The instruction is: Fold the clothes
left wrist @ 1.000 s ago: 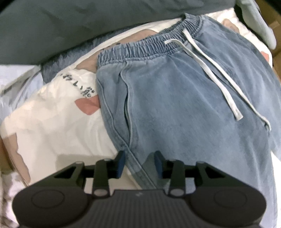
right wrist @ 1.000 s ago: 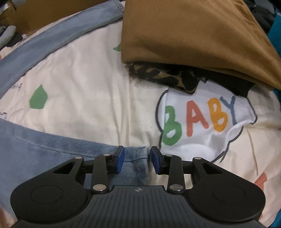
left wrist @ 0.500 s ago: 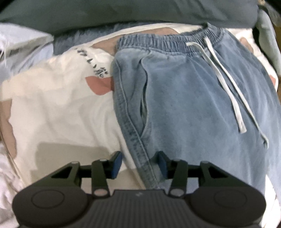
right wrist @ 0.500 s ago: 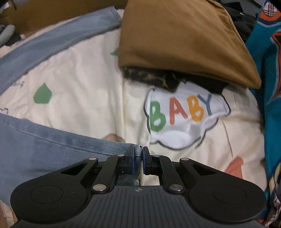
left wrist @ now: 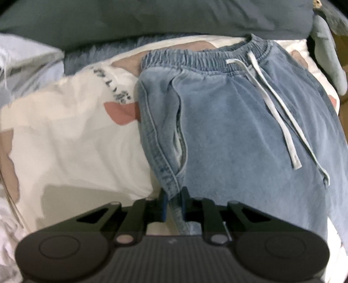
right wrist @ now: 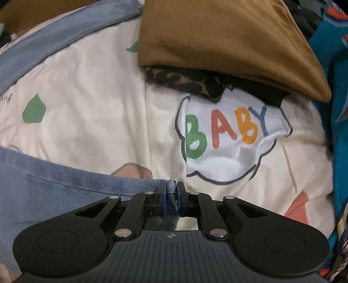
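Observation:
Light blue drawstring jeans (left wrist: 239, 130) lie flat on a cream printed sheet (left wrist: 76, 141), waistband at the far side, white drawstring (left wrist: 278, 113) across the front. My left gripper (left wrist: 174, 196) is closing, its pads pinching the side seam below the pocket. In the right wrist view a jeans leg (right wrist: 65, 191) runs in from the left. My right gripper (right wrist: 171, 191) holds the bunched hem corner between its pads, the jaws easing open slightly. The other leg (right wrist: 54, 39) lies along the top left.
A dark grey duvet (left wrist: 152, 19) borders the waistband's far side. A folded brown garment (right wrist: 217, 37) sits over leopard-print fabric (right wrist: 174, 78) beyond the right gripper, near a "BABY" print (right wrist: 226, 141). Teal cloth (right wrist: 335, 98) lies at the right edge.
The left gripper slid over the jeans' side seam and closed on it. The right gripper closed on the hem corner and bunched it up.

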Available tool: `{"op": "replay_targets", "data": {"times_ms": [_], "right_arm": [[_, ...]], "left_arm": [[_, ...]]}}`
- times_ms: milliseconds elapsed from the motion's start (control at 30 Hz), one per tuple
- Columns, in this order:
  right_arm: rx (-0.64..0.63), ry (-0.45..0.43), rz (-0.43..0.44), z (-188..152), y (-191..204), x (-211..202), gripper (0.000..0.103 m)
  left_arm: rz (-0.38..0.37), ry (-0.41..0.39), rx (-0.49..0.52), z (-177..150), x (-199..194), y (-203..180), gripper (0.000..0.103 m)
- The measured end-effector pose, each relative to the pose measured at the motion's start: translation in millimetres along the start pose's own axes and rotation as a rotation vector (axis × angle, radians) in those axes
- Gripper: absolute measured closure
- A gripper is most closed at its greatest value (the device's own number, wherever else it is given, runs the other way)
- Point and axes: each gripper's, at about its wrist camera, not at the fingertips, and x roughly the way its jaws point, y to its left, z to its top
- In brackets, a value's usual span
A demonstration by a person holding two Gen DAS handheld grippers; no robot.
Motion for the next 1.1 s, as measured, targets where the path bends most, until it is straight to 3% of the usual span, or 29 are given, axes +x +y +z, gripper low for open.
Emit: {"op": "replay_targets", "data": {"times_ms": [33,100,167,400,667,1100], "right_arm": [[0.018,0.000,0.017,0.4,-2.6,-1.4,0.092],[0.028,-0.003,0.054,0.2,-8.0,-6.3,0.072],[0.036,-0.009,0.094,-3.4,-15.1,-14.0,0.062],[0.081,0.029,0.195,-30.6,-43.2,-32.5,0.061],[0.106,0.116,0.292,-68.4,-56.1,-35.4,0.061],[0.091,0.210,0.298,-108.5,-46.8,-26.3,0.061]], "left_arm": [[-0.012,0.004,-0.017,-0.7,0.0,2.1,0.088],[-0.046,0.020,-0.040,-5.3,-0.7,3.5,0.078],[-0.069,0.035,-0.038,-12.7,-0.5,1.9,0.073],[-0.131,0.074,-0.039,-35.8,1.1,-3.6,0.073],[-0.143,0.131,0.007,-52.6,-2.3,-17.2,0.073],[-0.146,0.176,0.036,-77.6,-6.8,-31.4,0.073]]}}
